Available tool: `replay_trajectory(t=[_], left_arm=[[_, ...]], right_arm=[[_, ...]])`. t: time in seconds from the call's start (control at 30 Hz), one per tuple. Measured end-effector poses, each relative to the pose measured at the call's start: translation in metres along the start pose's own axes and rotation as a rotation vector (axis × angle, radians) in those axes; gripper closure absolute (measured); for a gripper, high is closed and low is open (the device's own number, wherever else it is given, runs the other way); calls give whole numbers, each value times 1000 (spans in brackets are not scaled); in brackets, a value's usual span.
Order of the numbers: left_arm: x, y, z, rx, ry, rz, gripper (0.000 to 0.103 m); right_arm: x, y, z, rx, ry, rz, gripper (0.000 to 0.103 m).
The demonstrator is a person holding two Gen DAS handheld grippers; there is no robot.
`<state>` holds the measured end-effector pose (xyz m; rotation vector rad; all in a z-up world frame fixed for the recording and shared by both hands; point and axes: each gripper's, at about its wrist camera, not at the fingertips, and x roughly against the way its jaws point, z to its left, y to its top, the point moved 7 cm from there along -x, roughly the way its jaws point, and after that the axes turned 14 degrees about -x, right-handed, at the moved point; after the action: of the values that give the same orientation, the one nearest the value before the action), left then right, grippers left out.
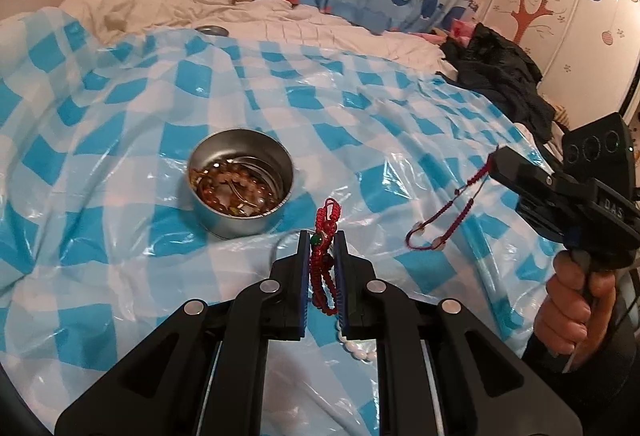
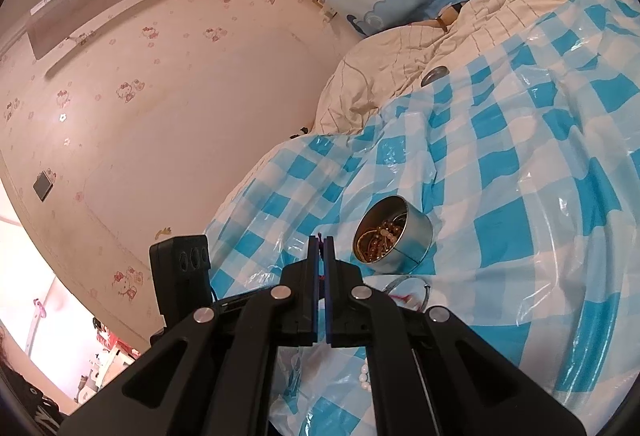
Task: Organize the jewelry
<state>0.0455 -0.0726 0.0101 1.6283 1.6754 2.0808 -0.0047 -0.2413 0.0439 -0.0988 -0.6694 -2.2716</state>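
A round metal tin holding several beaded bracelets sits on the blue-and-white checked plastic sheet. My left gripper is shut on a red braided bracelet with a green bead, just right of and in front of the tin. My right gripper is shut on a dark red cord bracelet that dangles above the sheet, to the right. In the right wrist view the right gripper pinches the cord, and the tin lies just beyond it to the right.
A string of white beads lies on the sheet under my left gripper, also low in the right wrist view. A thin metal bangle lies near the tin. Dark clothes are piled at the far right. A small metal lid rests by the pillow.
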Motion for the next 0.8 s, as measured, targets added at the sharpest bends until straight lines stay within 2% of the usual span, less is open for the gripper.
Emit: replay_trajectory(t=[0.6, 0.8], left_arm=[[-2, 12, 4, -4, 65, -16, 93], [-7, 19, 18, 51, 64, -33, 93]], right_arm=[[-10, -5, 8, 25, 9, 24, 100], [-21, 5, 13, 19, 32, 24, 100]])
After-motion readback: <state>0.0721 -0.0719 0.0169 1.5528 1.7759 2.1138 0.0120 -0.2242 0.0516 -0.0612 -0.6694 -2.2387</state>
